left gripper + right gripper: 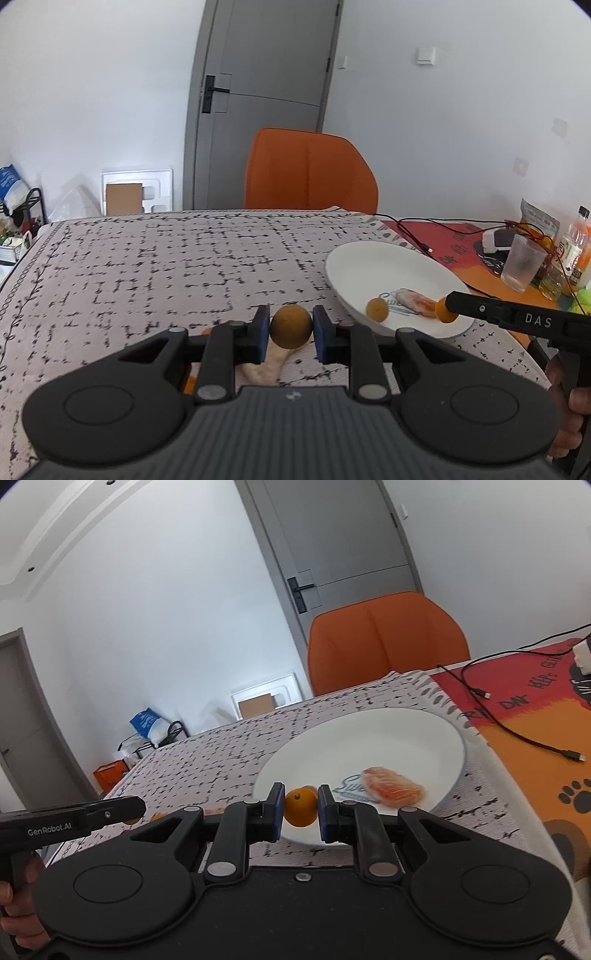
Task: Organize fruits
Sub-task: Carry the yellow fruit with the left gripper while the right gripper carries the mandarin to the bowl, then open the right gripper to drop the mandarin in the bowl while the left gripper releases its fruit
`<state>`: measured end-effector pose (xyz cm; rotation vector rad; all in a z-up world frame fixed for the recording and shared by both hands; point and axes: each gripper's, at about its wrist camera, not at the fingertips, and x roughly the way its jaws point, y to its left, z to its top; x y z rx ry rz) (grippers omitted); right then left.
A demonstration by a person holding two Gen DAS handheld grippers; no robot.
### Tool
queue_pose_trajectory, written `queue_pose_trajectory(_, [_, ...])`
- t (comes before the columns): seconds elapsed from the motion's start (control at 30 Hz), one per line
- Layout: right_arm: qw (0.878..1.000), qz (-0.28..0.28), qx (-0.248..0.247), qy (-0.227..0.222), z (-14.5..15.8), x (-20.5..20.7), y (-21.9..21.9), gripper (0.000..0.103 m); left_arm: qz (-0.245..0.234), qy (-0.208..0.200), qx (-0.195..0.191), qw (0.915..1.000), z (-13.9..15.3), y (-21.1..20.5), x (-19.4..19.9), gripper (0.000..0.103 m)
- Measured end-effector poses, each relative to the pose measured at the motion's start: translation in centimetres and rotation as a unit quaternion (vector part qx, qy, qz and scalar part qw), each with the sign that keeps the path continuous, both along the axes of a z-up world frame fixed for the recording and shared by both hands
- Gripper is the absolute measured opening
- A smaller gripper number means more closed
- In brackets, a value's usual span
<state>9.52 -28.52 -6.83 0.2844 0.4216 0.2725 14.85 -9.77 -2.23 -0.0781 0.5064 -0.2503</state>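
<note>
two grippers, left gripper (291,328) jaws around brown fruit (290,327) without touching, right gripper (301,808) jaws gripping small orange (300,807) over plate (369,727)

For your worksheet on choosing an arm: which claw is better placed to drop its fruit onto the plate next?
Right. The right claw grips a small orange at the white plate; the left claw and brown fruit are off it.

Your left tongs (290,328) hide most of a pale peel (271,363) beneath them; printed lettering on the plate (369,734) sits half-covered by the peeled orange segment (393,788).
</note>
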Motion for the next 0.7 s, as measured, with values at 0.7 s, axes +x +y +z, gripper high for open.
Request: queue_pose_trajectory(0.7, [0.998, -0.06, 0.016, -0.007, -0.4, -0.9, -4.7, 0.05, -0.06, -0.004, 0.034, 0.9976, 0.5, -6.2, 2.9, 0.023])
